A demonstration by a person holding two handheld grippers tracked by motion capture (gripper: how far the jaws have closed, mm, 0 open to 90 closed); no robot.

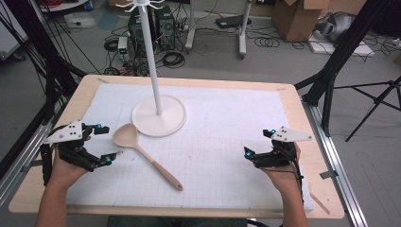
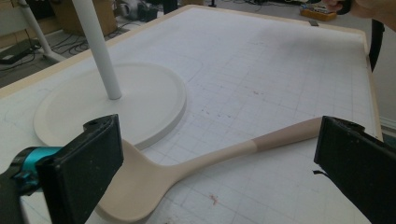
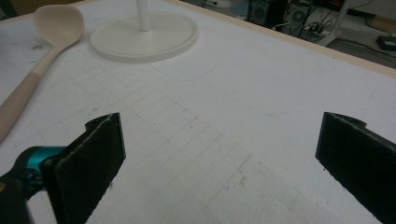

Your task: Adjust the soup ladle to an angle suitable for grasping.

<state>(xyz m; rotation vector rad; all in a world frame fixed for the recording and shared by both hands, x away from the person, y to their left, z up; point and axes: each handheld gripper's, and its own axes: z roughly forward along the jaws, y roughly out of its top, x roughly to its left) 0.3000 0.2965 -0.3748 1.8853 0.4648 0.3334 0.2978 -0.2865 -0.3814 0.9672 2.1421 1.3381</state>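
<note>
Left gripper (image 1: 101,144) is held wide open beside the spoon (image 1: 146,154).

The spoon is laid flat on the white mat (image 1: 227,123), its bowl next to the stand (image 1: 158,115) base. Right gripper (image 1: 259,144) is held open too, well apart. If the bowl is bumped by a jaw, the spoon could be pushed away, or the round bowl could slip out when squeezed.
</note>
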